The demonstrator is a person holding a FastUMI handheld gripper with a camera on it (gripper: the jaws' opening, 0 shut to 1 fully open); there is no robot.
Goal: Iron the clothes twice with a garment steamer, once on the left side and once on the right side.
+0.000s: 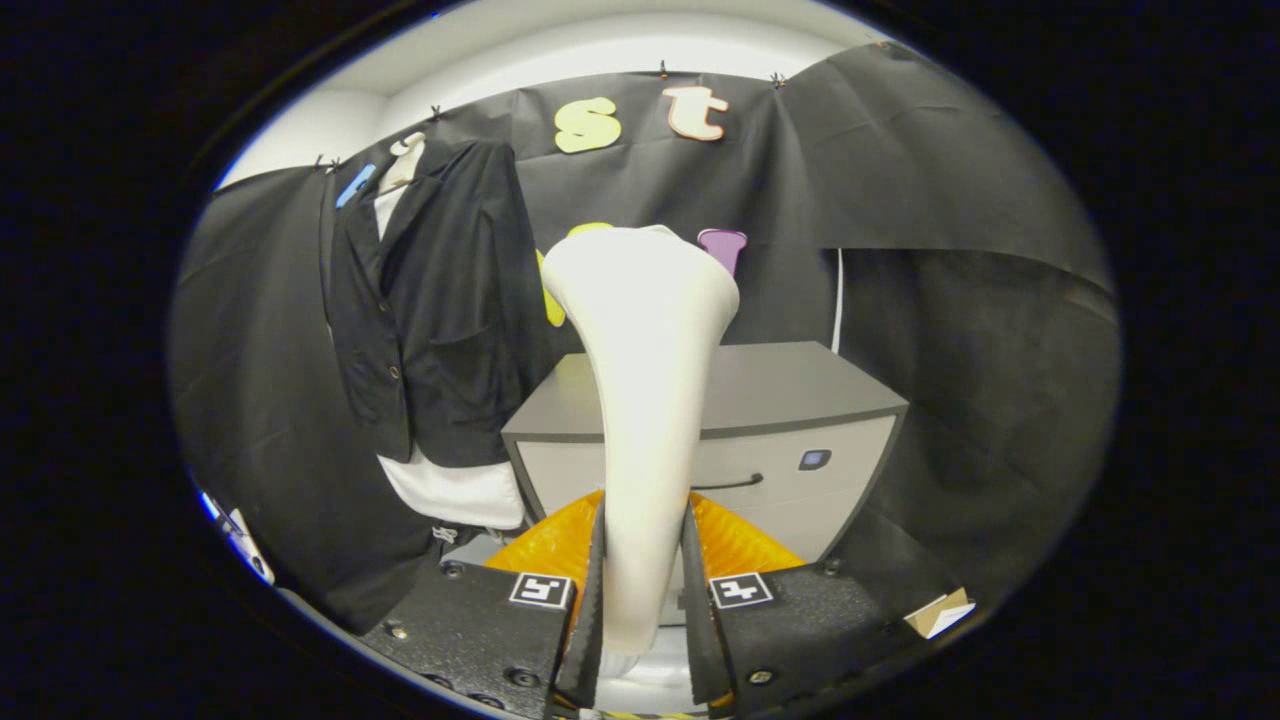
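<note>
The hand-held gripper [643, 600] was closed on the smooth white plastic garment steamer [642, 400]; both fingers pressed on its narrow handle. The steamer's long axis ran straight forward along the fingers, with its wide head at the far end. Just beyond the fingers stood a grey cabinet with one drawer [760, 440]. Ahead to the left, well apart from the steamer's head, a black jacket over a white shirt [440, 330] hung on the booth's wall.

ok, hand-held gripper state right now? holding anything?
Hand-held gripper: closed on the garment steamer, both fingers pressing its handle; steamer head upright, off the black jacket hanging beyond.
</note>
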